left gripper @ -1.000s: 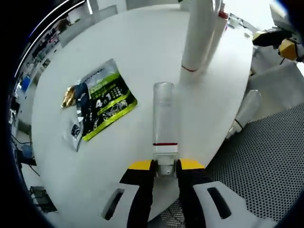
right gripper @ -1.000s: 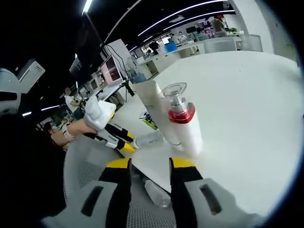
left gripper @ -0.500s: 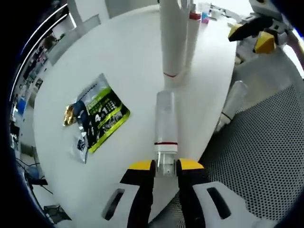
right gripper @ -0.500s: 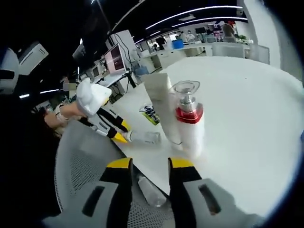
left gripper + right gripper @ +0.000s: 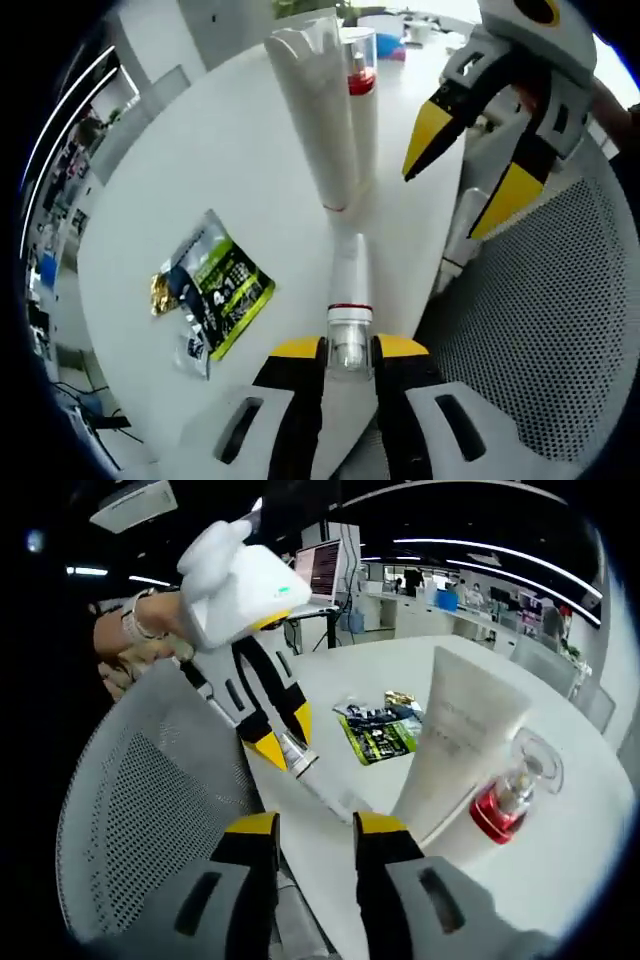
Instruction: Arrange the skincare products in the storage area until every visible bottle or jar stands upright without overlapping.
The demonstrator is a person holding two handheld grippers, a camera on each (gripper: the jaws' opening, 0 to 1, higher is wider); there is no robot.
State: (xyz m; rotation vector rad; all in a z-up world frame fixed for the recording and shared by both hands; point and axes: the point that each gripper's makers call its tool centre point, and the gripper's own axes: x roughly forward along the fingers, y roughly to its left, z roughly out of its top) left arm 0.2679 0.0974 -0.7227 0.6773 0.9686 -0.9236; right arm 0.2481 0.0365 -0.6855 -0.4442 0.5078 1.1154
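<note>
Two products stand on the white table (image 5: 200,150): a white crimped tube (image 5: 315,110) and a red-collared pump bottle (image 5: 361,100). Our left tongs (image 5: 350,350) grip a clear slim bottle (image 5: 349,290), not yet upright; our right tongs (image 5: 312,825) are parted, empty.

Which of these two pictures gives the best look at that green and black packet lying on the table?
The left gripper view: the green sachet lies flat on the white table, unblocked, its print facing the camera. In the right gripper view the sachet sits farther off and foreshortened, beside the white tube.
</note>
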